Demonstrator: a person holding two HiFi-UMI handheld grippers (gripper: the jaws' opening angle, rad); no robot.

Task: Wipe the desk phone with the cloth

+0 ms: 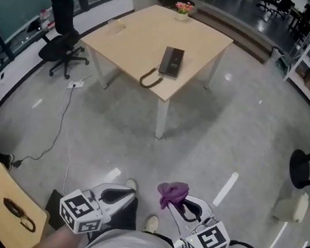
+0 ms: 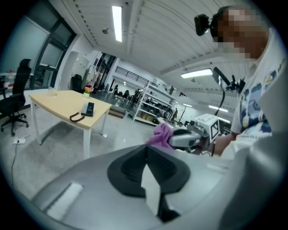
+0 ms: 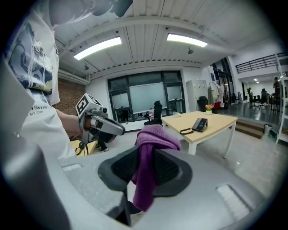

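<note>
Purple cloth (image 1: pixel 172 193) is pinched in the right gripper (image 1: pixel 176 204), bunched above the jaws with a tail hanging below. The left gripper (image 1: pixel 124 196) has its jaws pressed together, nothing between them. Both grippers are well apart from the table (image 1: pixel 135 34).

The desk phone (image 1: pixel 171 61) lies flat on the table, toward its nearest corner. It is a dark slab. Its long axis runs from the table's far side toward its near edge, and a short end faces the person almost squarely. A black curved piece (image 1: pixel 150 79), handset or cord, cannot tell, trails from the phone to the table's edge.

Judgement: the cloth is secured but no wiping has begun. The approach to the table, first contact and the whole wipe are still left.
</note>
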